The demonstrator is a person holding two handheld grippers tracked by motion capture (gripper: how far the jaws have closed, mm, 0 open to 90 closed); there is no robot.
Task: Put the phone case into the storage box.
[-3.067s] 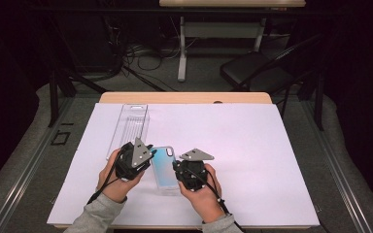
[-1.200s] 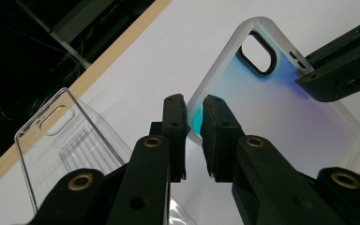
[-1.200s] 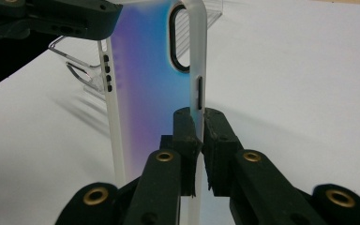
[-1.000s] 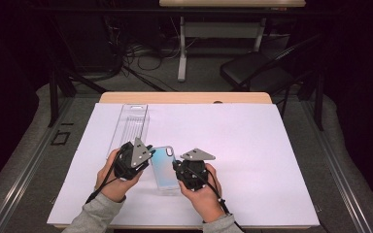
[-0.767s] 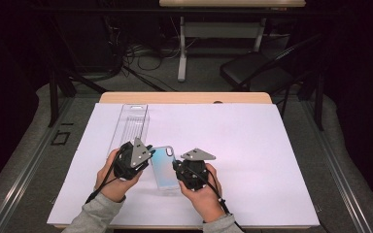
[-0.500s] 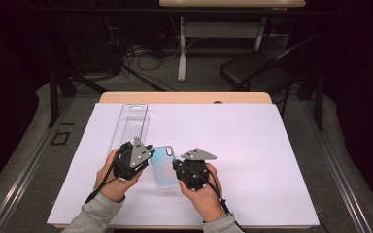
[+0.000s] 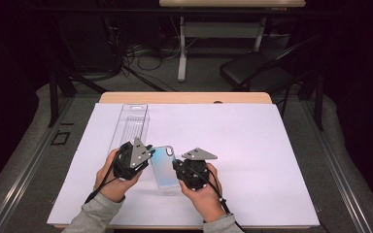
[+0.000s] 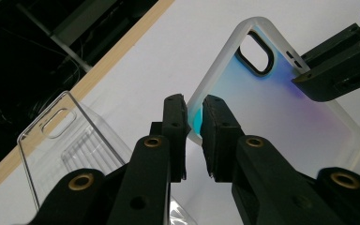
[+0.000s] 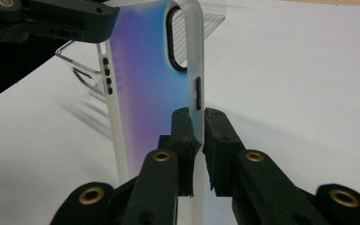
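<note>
A white sheet [image 7: 272, 160] is spread over the table. At 11 o'clock a clear plastic tray [image 7: 130, 127] is seen. The iridescent phone case [image 7: 165, 167], held mid-sheet, is clamped by the left gripper [image 8: 194, 123] at 9 o'clock and the right gripper [image 9: 197, 123] at 3 o'clock.

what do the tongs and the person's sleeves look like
Both the left tongs and right tongs are black, each topped by a grey three-cornered plate, with a black cable trailing back. Up close, the jaws are blocky black bars with brass-coloured rivets. The person wears grey sleeves.
</note>
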